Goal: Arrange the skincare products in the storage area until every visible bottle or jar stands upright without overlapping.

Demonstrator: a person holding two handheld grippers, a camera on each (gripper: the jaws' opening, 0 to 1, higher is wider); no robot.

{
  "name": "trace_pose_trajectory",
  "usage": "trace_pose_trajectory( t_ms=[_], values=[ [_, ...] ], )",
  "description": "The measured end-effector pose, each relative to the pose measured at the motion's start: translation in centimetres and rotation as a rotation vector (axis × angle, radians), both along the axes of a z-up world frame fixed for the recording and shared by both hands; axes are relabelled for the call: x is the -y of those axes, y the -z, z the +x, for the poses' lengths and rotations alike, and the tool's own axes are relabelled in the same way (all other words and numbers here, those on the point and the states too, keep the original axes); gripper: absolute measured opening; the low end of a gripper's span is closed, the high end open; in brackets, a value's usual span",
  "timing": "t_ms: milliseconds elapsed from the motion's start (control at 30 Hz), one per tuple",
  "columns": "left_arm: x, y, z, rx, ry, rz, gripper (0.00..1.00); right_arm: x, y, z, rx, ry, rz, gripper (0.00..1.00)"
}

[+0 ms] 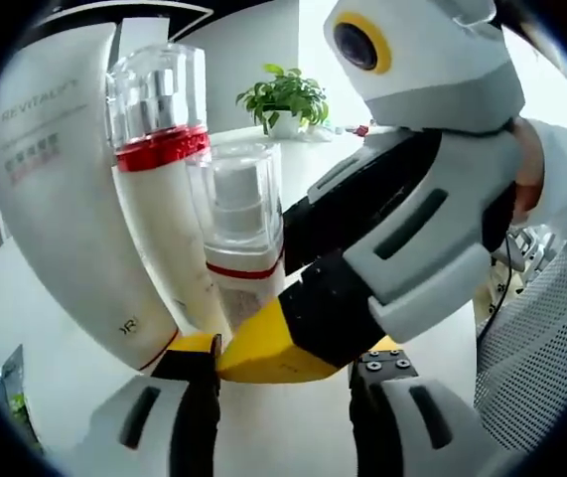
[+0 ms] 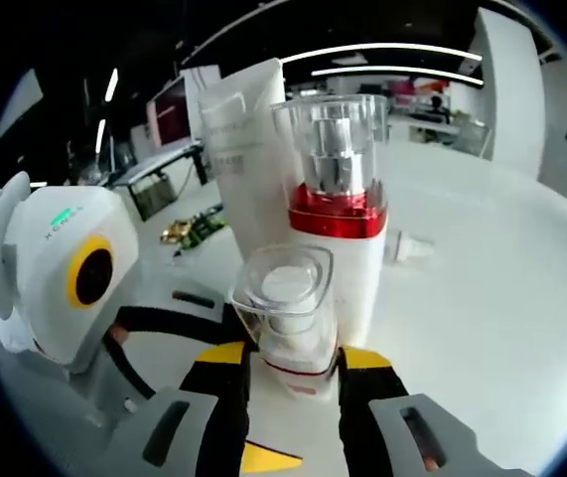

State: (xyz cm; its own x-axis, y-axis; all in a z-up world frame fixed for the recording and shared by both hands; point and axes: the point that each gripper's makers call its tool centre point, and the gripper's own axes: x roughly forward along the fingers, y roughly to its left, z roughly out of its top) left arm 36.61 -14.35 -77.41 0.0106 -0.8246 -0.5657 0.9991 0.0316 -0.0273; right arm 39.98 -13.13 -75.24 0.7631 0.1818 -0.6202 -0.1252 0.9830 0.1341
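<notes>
On the white counter [image 2: 501, 278] a tall red-banded pump bottle [image 2: 338, 199] stands upright, a white tube [image 2: 248, 149] just behind it. The small clear-capped bottle [image 2: 288, 313] stands touching its front, pinched at the base between the right tool [image 2: 291, 373] jaws. The left tool [image 1: 283, 373] sits beside the small bottle, spread, holding nothing. A potted plant [image 1: 285, 99] stands far behind.

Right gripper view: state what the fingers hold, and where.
The right gripper grips the small clear-capped bottle low on its body, near the base.
</notes>
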Motion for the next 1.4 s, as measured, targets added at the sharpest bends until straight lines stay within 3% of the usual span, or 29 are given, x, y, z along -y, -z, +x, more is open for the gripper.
trace_pose_trajectory(
  t_ms=[167,300,667,1033,1267,1400],
  values=[
    [0.1,0.0,-0.3,-0.013,0.010,-0.001,0.43,1.2,0.6,-0.5,-0.027,0.035,-0.017,0.29],
    [0.3,0.1,-0.3,-0.014,0.014,-0.005,0.44,1.3,0.8,-0.2,-0.012,0.040,-0.001,0.35],
    [0.3,0.3,0.2,-0.011,-0.002,-0.002,0.45,1.0,0.8,0.2,0.003,0.013,-0.005,0.33],
    [0.2,0.2,0.3,-0.010,-0.005,0.001,0.44,0.3,1.3,0.1,-0.022,-0.011,-0.010,0.32],
    [-0.2,0.7,0.4,-0.013,-0.015,0.024,0.42,1.0,2.1,-0.9,-0.058,0.018,-0.017,0.31],
    [-0.3,0.9,0.5,-0.004,-0.021,0.031,0.42,1.1,2.3,-1.3,-0.063,0.035,-0.005,0.25]
  ],
)
